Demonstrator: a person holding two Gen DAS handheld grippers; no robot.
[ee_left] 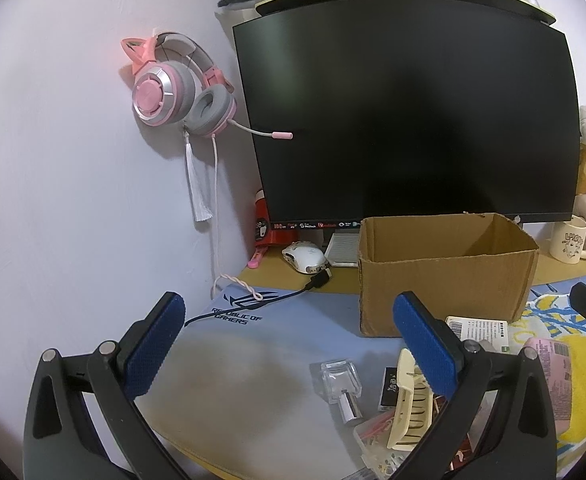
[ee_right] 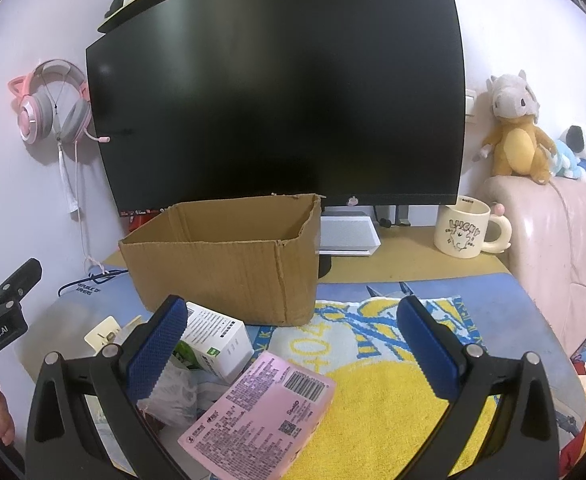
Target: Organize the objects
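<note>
Nearest, the left gripper (ee_left: 289, 344) and the right gripper (ee_right: 291, 346) both hang wide apart, gripping nothing, above a desk mat (ee_left: 253, 360) strewn with small items: a flat pink packet (ee_right: 259, 412) with a barcode, a white carton (ee_right: 217, 338), a clear glass bottle (ee_left: 341, 382), a cream hair clip (ee_left: 411, 404). Beyond them stands an open brown cardboard box (ee_right: 229, 272), its inside seemingly bare, before a dark monitor (ee_right: 277, 92).

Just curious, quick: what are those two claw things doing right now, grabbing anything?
Left gripper: open, fingers spread wide, holding nothing.
Right gripper: open, holding nothing, above the pink packet.
</note>
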